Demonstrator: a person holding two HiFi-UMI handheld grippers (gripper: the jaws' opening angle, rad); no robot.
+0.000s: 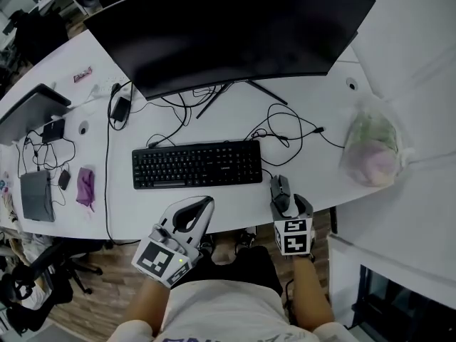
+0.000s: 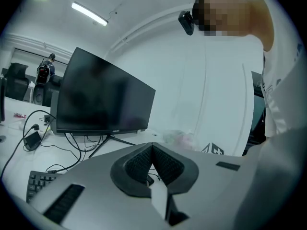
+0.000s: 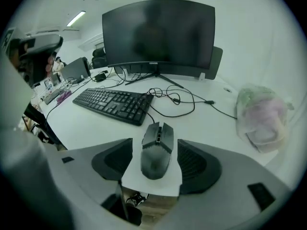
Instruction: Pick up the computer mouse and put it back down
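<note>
At the worktop's point(image 3: 206, 123) front edge, right gripper point(image 1: 291, 206) with jaws spread wide and holding nothing: closing should probably be level and square on both flanks of the computer mouse point(image 3: 156, 152), which lies untouched midway between the pads, its nose toward the keyboard's point(image 3: 112, 104) right end.

On the bench point(image 1: 178, 199), the keyboard point(image 1: 197, 164) lies before the monitor point(image 1: 228, 30). The mouse point(image 1: 280, 189) sits right of the keyboard at the bench's front edge, between the right claw's point(image 3: 154, 143) jaws. A bag point(image 1: 372, 148) lies further right.
</note>
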